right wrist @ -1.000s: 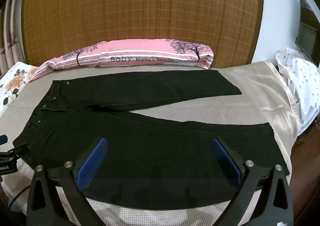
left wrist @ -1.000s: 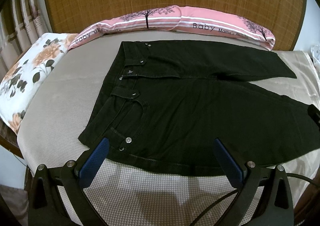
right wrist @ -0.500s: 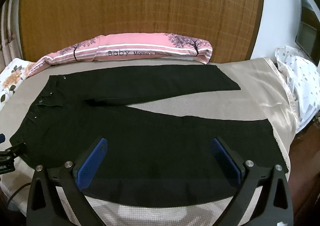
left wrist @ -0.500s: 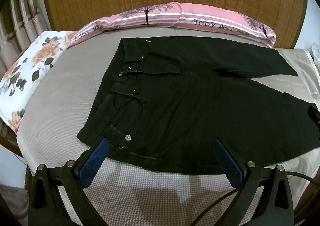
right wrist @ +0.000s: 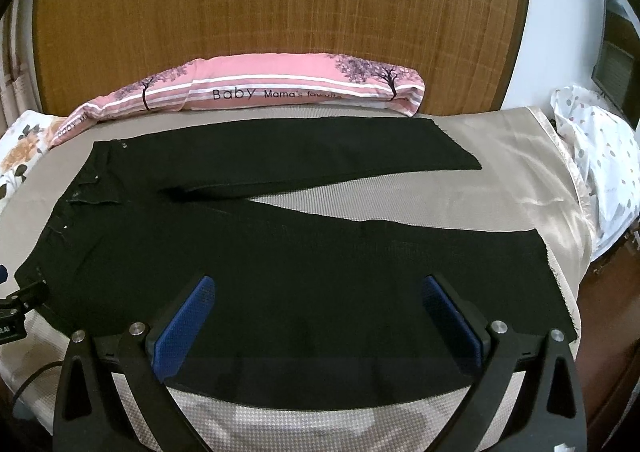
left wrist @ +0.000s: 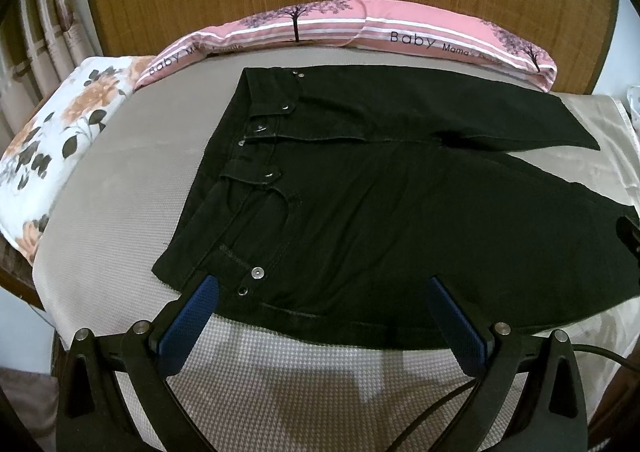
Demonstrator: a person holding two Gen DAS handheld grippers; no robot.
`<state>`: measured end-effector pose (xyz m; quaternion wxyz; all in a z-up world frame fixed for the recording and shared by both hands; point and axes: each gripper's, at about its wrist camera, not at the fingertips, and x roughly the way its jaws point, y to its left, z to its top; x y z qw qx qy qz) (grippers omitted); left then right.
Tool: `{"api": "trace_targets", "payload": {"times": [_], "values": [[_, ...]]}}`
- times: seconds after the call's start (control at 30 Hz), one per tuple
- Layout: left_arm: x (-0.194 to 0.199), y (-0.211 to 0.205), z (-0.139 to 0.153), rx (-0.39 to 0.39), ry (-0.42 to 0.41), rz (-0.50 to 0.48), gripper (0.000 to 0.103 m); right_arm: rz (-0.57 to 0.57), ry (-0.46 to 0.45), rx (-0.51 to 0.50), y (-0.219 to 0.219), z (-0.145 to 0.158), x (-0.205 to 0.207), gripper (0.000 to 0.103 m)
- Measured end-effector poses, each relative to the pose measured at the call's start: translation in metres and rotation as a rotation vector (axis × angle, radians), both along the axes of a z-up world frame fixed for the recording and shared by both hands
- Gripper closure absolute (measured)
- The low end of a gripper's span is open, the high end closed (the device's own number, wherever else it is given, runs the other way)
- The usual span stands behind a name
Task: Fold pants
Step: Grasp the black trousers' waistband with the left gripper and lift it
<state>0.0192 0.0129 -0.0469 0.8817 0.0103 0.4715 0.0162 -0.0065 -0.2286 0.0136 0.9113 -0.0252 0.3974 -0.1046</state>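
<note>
Black pants [left wrist: 380, 212] lie flat on the bed, waist to the left, both legs spread to the right in a V. My left gripper [left wrist: 320, 286] is open and empty, hovering over the near edge at the waist and hip. My right gripper [right wrist: 316, 286] is open and empty over the near leg of the pants [right wrist: 320, 260], short of the hem at the right. The left gripper's tip shows at the left edge of the right wrist view [right wrist: 16, 308].
A beige mat [left wrist: 120, 180] covers the bed. A pink bolster pillow [right wrist: 248, 88] lies along the wooden headboard [right wrist: 280, 4]. A floral pillow [left wrist: 52, 136] lies at the left. White spotted cloth [right wrist: 600, 156] sits at the right bed edge.
Both grippers have shifted slightly; the pants sit a little lower in the right wrist view. Both jaws stay open and the pants have not moved.
</note>
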Motion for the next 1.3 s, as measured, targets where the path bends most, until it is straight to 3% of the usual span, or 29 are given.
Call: {"api": "trace_targets", "payload": {"times": [0.27,0.4,0.6,0.67,0.73,0.83,0.97,1.13,1.3], "values": [[0.008,0.007,-0.005,-0.012,0.018,0.003,0.0,-0.014,0.026,0.011,-0.005,-0.008,0.006,0.001],[0.016,0.016,-0.008,-0.038,0.031,0.008,0.001,-0.011,0.017,0.065,-0.01,-0.011,0.006,0.001],[0.045,0.052,-0.001,-0.127,0.042,0.039,0.001,-0.003,0.001,0.204,-0.015,-0.011,0.013,0.001],[0.064,0.07,0.003,-0.162,0.041,0.053,0.001,-0.006,0.022,0.19,-0.011,-0.013,0.027,0.001],[0.082,0.086,0.009,-0.196,0.035,0.067,0.011,-0.001,0.028,0.184,-0.007,-0.011,0.038,0.001],[0.121,0.117,0.014,-0.285,0.043,0.087,0.029,0.009,0.021,0.198,0.0,-0.004,0.059,0.001],[0.173,0.151,0.017,-0.413,0.049,0.115,0.037,0.022,0.021,0.204,0.009,0.0,0.086,0.001],[0.236,0.188,0.002,-0.646,0.095,0.152,0.042,0.025,0.051,0.182,0.016,-0.008,0.11,0.001],[0.274,0.202,-0.027,-0.756,0.163,0.165,0.054,0.02,0.09,0.171,0.019,-0.02,0.127,0.001]]}}
